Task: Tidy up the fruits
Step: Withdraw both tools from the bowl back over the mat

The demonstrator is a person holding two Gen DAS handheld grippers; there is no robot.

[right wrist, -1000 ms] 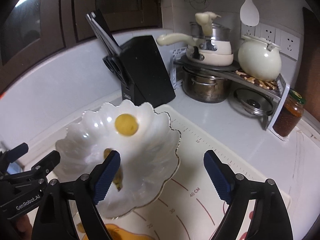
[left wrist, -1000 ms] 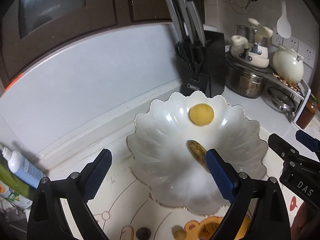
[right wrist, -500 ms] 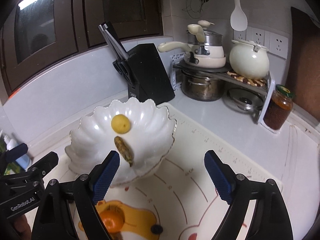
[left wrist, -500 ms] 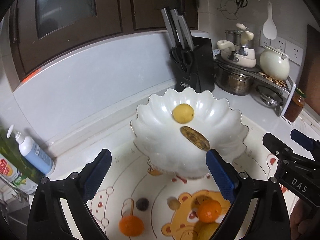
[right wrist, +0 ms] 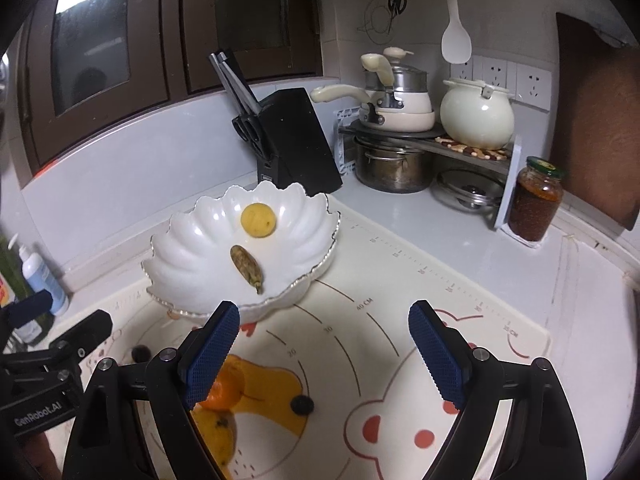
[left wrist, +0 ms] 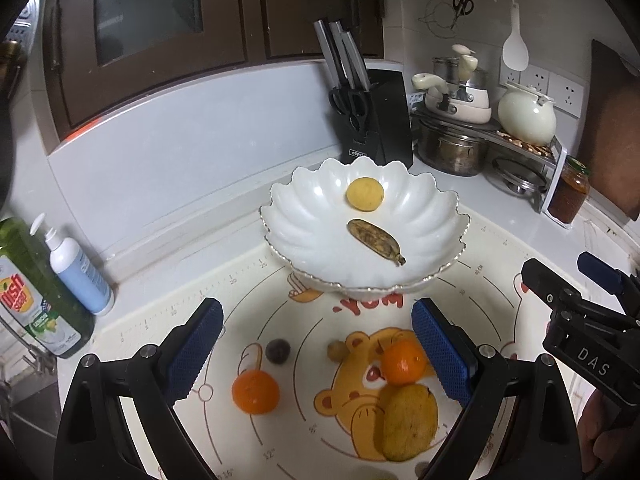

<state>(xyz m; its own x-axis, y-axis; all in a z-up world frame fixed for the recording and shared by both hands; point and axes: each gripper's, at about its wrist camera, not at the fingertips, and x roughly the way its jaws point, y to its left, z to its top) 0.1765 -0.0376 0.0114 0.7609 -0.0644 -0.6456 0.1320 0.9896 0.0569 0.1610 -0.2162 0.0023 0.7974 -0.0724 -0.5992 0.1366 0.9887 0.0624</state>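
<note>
Your small banana (left wrist: 375, 241) lies in the middle of the white bowl (left wrist: 304, 224), its long axis running from upper left to lower right in the left wrist view, with the stem tip at the lower right. In the right wrist view it (right wrist: 245, 263) runs nearly top to bottom, stem at the bottom. A round yellow fruit (left wrist: 365, 193) sits just above it in the bowl, apart from it.

Below the bowl, on the bear-print mat (left wrist: 248, 320), you have two oranges (left wrist: 255, 392) (left wrist: 402, 361), a mango (left wrist: 408, 422) with its long axis running roughly up and down in the frame, a dark round fruit (left wrist: 277, 351) and a small brownish one (left wrist: 336, 350); what those two small ones are is hard to tell. In the right wrist view the orange (right wrist: 224, 394) and mango (right wrist: 216, 436) are partly hidden behind your gripper's left finger.

Your left gripper (left wrist: 316, 350) is released, jaws wide, nothing between them. Your right gripper (right wrist: 324, 354) is also spread wide and empty, over bare mat. Each gripper shows in the other's view only at the frame edge, cut off.

A knife block (left wrist: 376, 116) stands behind the bowl; pots (left wrist: 452, 148) are stacked at the upper right, a jar (left wrist: 568, 196) beside them.
</note>
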